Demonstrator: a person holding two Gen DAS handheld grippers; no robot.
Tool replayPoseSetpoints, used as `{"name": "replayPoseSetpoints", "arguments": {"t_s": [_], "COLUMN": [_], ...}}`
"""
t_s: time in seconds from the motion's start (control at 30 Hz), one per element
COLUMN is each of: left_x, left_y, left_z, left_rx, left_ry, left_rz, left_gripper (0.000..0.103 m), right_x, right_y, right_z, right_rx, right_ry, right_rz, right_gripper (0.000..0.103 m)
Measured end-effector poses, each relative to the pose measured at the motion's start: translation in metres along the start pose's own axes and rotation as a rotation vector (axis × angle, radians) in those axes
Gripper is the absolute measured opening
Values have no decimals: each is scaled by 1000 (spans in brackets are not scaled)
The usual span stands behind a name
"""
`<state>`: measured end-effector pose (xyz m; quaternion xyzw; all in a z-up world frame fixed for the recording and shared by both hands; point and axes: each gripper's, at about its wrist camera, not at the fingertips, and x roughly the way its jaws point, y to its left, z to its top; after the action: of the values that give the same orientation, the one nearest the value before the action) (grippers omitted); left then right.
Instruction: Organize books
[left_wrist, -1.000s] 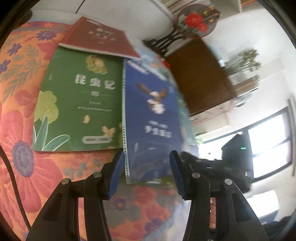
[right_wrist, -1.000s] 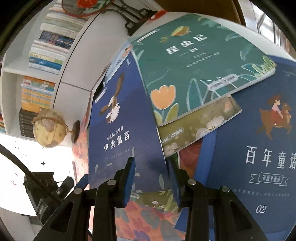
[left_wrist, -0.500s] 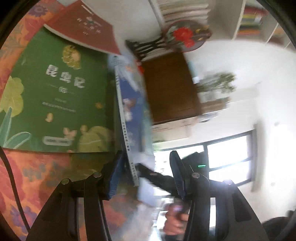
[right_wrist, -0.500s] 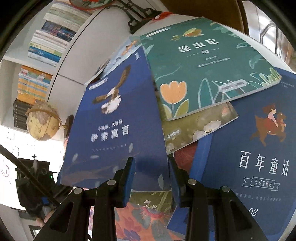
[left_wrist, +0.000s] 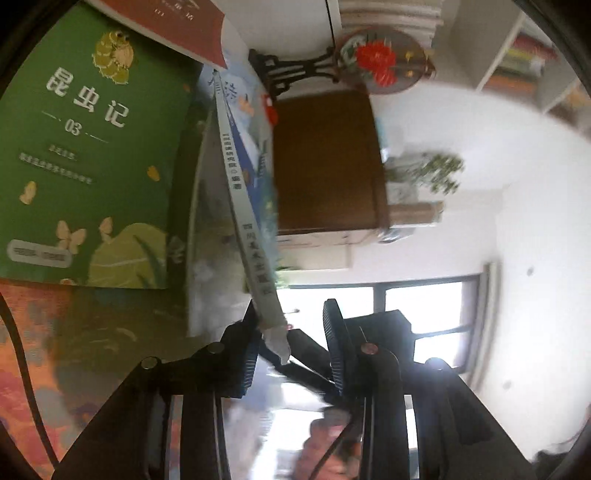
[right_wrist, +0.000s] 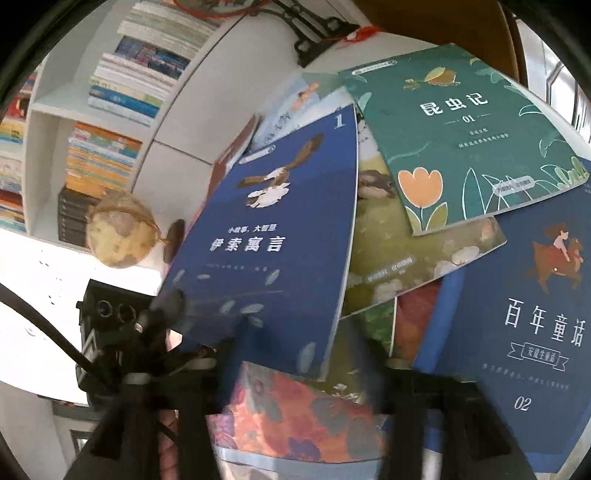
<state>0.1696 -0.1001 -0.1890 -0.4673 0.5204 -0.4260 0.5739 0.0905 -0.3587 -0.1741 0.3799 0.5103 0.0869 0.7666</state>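
A blue book with an eagle on its cover (right_wrist: 273, 229) is tilted up off the pile. In the left wrist view it shows edge-on, with its grey spine (left_wrist: 240, 192) running down to my left gripper (left_wrist: 291, 314). The jaws of my left gripper are closing with the book's corner between them. The corner lies against the left pad (left_wrist: 251, 343), and a gap remains at the other pad. My right gripper (right_wrist: 306, 354) is blurred, its jaws opening wide just below the book's lower edge and holding nothing. A person's hand shows behind it.
Around the blue book lie a green book marked 03 (left_wrist: 92, 147), a red book (left_wrist: 166, 22), a teal book marked 01 (right_wrist: 461, 140), an olive book (right_wrist: 406, 266) and a dark blue book marked 02 (right_wrist: 517, 314). All rest on a flowered cloth (right_wrist: 295, 413). A bookshelf (right_wrist: 122, 92), a globe (right_wrist: 118, 229) and a fan ornament (left_wrist: 380, 59) stand behind.
The blue book has swung up from flat to nearly on edge. My left gripper rolled, came to the book's corner and narrowed. My right gripper's jaws let go of the book and spread.
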Motion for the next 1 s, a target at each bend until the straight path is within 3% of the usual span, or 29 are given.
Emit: {"name": "replayPoseSetpoints", "arguments": {"t_s": [0.07, 0.13, 0.2, 0.3, 0.4, 0.53, 0.6, 0.8, 1.0], "left_x": [0, 4, 9, 2, 2, 9, 12, 18, 9], "left_y": [2, 3, 5, 9, 8, -12, -25, -58, -66], "left_z": [-1, -2, -1, -9, -16, -26, -33, -62, -98], "left_rx": [-18, -26, -15, 23, 95, 230, 306, 522, 564], "left_ry": [7, 16, 24, 53, 56, 27, 17, 21, 1], "left_rz": [-25, -15, 44, 210, 402, 577, 640, 782, 788], "left_gripper": [29, 29, 28, 31, 35, 38, 38, 38, 38], "right_x": [4, 10, 14, 12, 5, 16, 18, 8, -8], "right_y": [-9, -18, -22, -10, 13, 53, 60, 72, 80], "right_z": [3, 6, 8, 7, 2, -8, -14, -31, -59], "right_rx": [63, 129, 162, 91, -52, -295, -364, -511, -629], "right_ry": [8, 14, 7, -16, -49, -54, -50, -43, -31], "right_rz": [84, 169, 211, 170, 57, -147, -189, -249, -284], "right_gripper": [81, 68, 35, 16, 12, 12, 12, 13, 14]}}
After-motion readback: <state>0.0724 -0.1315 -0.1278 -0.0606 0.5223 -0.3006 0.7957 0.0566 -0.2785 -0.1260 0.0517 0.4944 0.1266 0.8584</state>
